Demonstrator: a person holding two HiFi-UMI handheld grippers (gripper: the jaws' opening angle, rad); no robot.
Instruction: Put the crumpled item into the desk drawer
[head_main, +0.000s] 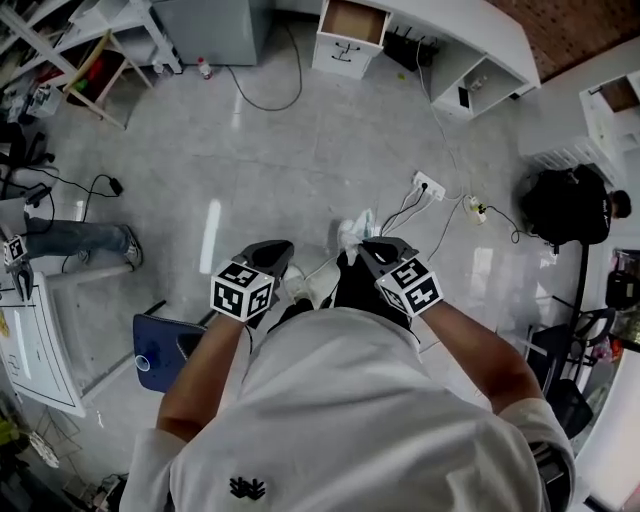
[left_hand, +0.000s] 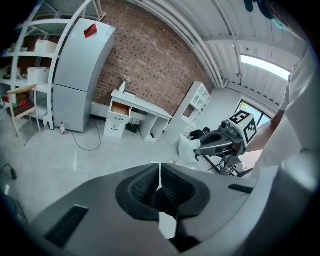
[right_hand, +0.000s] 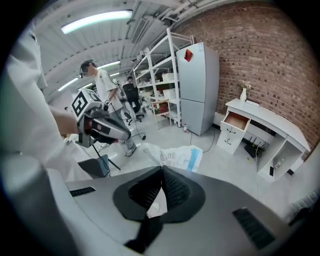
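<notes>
Holding the crumpled item (right_hand: 175, 157) pinched in your right gripper (right_hand: 161, 172), you stand well apart from the desk drawer (head_main: 352, 22), which is open at twelve o'clock. Your left gripper (left_hand: 160, 172) is closed on nothing. Grip firmly, walk straight ahead, and release only once the item hangs over the drawer's opening.

Reads as a lab-style workspace, part office: bare red brick wall (right_hand: 250, 45), white open metal shelving (right_hand: 155, 70), tall grey refrigerator (right_hand: 197, 87), curved white desk (right_hand: 270, 122), glossy pale grey floor (head_main: 300, 170) with black cables (head_main: 262, 95) and white power strip (head_main: 430, 185), long ceiling strip light (right_hand: 95, 21).
</notes>
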